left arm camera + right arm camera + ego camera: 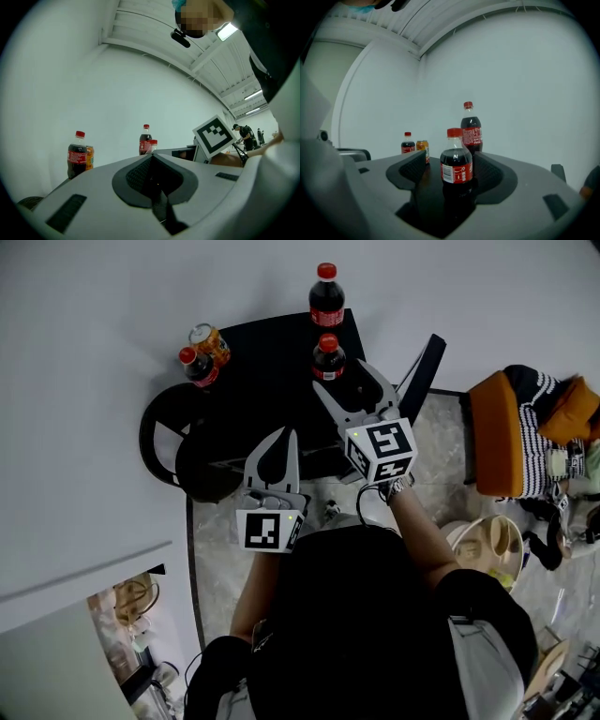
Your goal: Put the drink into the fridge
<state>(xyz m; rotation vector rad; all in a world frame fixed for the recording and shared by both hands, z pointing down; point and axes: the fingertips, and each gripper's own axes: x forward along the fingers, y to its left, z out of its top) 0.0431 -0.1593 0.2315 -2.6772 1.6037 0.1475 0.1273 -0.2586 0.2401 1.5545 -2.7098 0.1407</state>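
Observation:
Drinks stand on a black table (272, 399). A small cola bottle (328, 357) (456, 164) with a red cap stands upright between the jaws of my right gripper (342, 378) (451, 174), which is open; the pads stand apart from its sides. Behind it is a taller cola bottle (326, 296) (471, 129). Farther left are another small cola bottle (197, 367) (408, 143) and an orange can (210, 341) (423, 147). My left gripper (288, 434) (151, 157) is shut and empty, held over the table's near edge, left of the right gripper.
A black chair (164, 442) is at the table's left end. To the right are an orange seat with striped cloth (502, 432) and a round wooden stool (492, 545). A white surface (56, 652) fills the lower left. A white wall lies behind the table.

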